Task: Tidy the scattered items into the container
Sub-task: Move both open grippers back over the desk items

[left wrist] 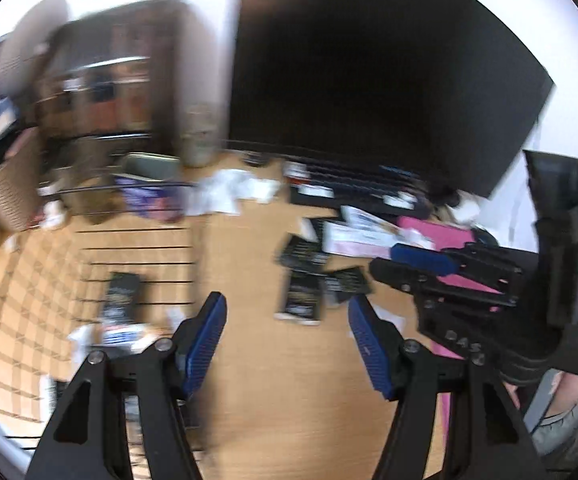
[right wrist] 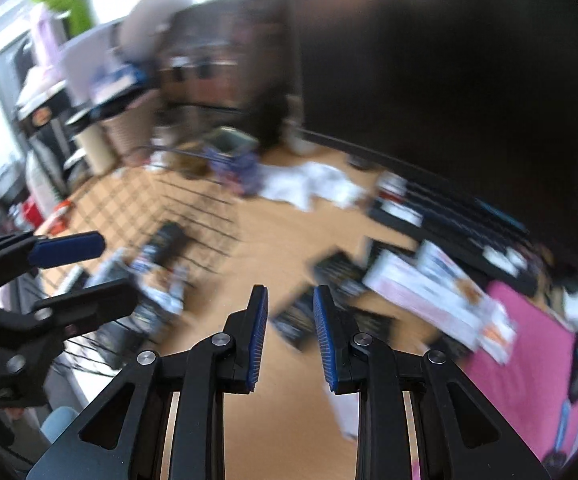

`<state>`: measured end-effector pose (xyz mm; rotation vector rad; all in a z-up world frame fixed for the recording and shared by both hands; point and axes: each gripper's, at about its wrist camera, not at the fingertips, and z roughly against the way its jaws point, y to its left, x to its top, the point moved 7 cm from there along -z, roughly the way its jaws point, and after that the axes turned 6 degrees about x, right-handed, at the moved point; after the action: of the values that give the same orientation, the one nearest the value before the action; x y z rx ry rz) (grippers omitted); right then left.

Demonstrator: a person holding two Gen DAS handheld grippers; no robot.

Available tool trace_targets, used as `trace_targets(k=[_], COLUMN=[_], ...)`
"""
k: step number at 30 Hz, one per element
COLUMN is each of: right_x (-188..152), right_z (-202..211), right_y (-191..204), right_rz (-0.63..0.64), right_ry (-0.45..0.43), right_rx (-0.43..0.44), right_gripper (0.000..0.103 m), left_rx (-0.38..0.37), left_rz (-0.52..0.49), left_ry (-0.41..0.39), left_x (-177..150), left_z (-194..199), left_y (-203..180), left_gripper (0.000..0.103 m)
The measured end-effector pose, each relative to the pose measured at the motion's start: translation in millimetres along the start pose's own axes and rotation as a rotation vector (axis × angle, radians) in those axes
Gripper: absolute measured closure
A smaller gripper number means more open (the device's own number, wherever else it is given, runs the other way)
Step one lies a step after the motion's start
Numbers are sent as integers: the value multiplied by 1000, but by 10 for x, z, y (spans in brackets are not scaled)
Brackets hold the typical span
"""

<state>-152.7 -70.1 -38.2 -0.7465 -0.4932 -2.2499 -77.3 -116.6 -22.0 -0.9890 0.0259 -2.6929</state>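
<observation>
Wooden desk (left wrist: 257, 360) fills the lower part of the left wrist view, cluttered and smeared with motion blur, with a big dark monitor (left wrist: 369, 72) standing at the back and a keyboard (left wrist: 361, 188) below it. On the left sits the wire basket (left wrist: 137, 248), already holding a dark packet (left wrist: 119, 296) and some paler things I can't make out. The left gripper (left wrist: 287, 328) hangs over bare wood, its blue pads spread wide with nothing between them. Just ahead lie the scattered dark packets (left wrist: 305, 276), beside a white-and-pink box (left wrist: 365, 236) and a pink pad (left wrist: 441, 240). The right gripper (left wrist: 405, 266) reaches in from the right toward that cluster. In the right wrist view, that gripper's own pads stand a modest gap apart, empty, pointing at the dark packets (right wrist: 321, 296) directly in front; the basket (right wrist: 193, 208) is off to the left, near the left gripper (right wrist: 77, 272). I'd judge the step in hand is a reach for one packet. To do it well: slow down so the blur settles, pick the packet lying free at the near edge, come in low over one edge, and close only when both pads straddle it, so neighbours aren't dragged along.
</observation>
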Motion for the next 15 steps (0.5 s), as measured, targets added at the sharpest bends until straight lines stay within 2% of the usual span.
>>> trace_targets(k=[3,6,10,15], right_x=[-186,-356,-549,-694], right_z=[25,-42,-241,-422], right_y=[-375,-692,-996,-1309], right_rz=[-47,-93,-127,-167], right_ry=[21,47,93,119], right_rx=[-38,-50,-61,-78], right_gripper=[78,78,78,78], left_rx=[-38,-37,-22,32], left_rz=[-49,-69,-56,-65], left_ry=[57,118,192,225], left_x=[-34,-124,-224,-266], left_z=[-306,-625,-1039,-1306], left_y=[-364,-519,-498,-375], left_gripper=[34,34,34,34])
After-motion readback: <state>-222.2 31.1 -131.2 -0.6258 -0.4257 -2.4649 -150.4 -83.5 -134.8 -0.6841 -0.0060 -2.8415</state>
